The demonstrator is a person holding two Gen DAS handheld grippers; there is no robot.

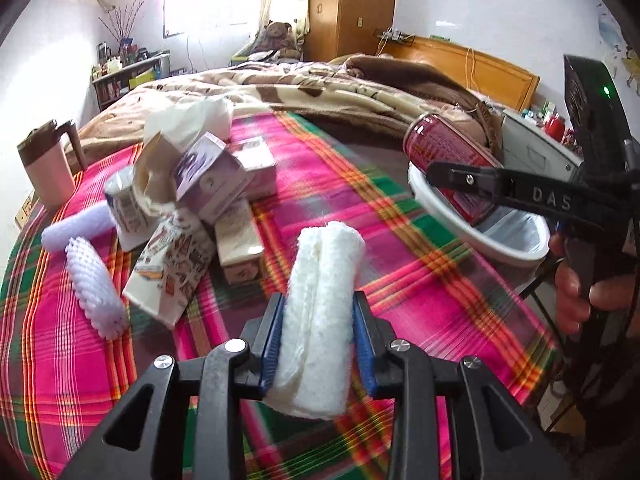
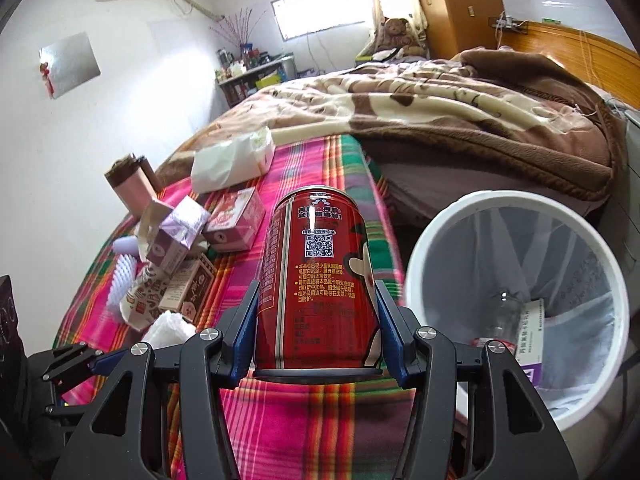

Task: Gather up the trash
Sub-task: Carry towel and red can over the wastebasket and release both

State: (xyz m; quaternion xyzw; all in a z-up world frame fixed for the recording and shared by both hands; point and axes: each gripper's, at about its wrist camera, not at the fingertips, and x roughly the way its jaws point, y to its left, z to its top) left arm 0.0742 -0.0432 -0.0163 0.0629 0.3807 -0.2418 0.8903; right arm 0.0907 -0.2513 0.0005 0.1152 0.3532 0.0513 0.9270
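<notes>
Left gripper (image 1: 319, 334): I note black linkage arms, silver pivot screws, blue ribbed pads (image 1: 269, 344), lower centre. Right gripper (image 2: 316, 332): same build. At right edge of left view, "DAS" lettering, green indicator light, hand (image 1: 576, 280) on black handle.

A glossy metal can (image 2: 316, 280), a rough white foam sleeve (image 1: 320, 320) and a matt woven plaid cloth (image 1: 420, 280) are seen.

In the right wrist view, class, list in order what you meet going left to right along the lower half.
White foam net sleeve → paper cup → red can held in the right claw → white bin.
</notes>
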